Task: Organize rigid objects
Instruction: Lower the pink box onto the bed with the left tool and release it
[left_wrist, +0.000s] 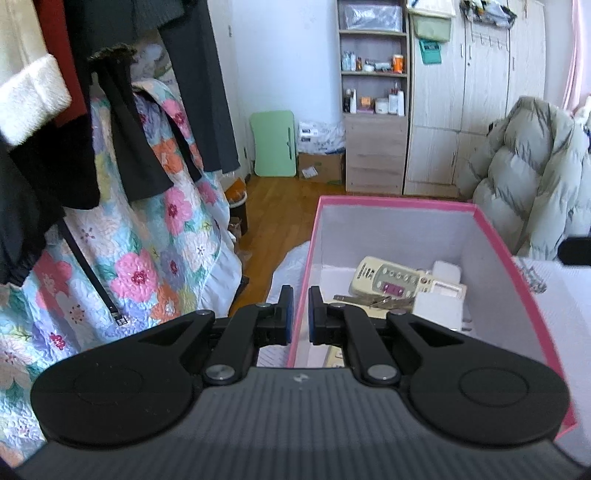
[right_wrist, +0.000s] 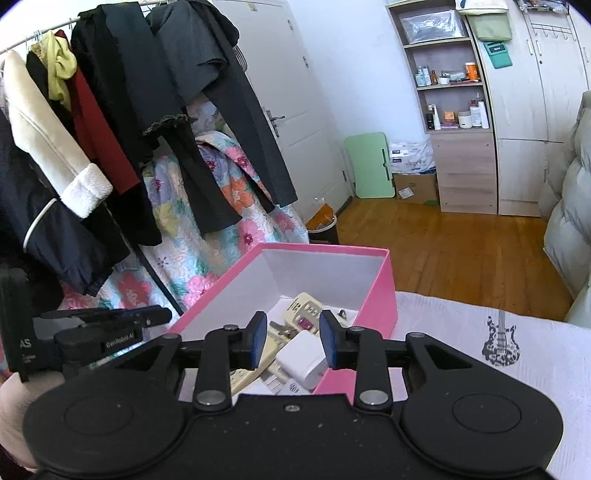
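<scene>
While right gripper (right_wrist: 292, 341) stands parted, empty, over pink box (right_wrist: 376, 291) | white charger (right_wrist: 301, 360) inside, 6 o'clock | left gripper (left_wrist: 299, 314) closed, empty.

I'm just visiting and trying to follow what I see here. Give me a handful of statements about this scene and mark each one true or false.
1. The pink box already holds several items. True: a cream remote control, a white charger and keys lie inside.
2. The right gripper is clamped on the white charger. False: its jaws stand apart with nothing pressed between them; the charger lies below in the box.
3. The left gripper carries a remote. False: its jaws are nearly together and hold nothing visible.
4. Clothes hang on a rack to the left of the box. True.
5. The floor is carpeted in grey. False: it is wooden boards.
</scene>
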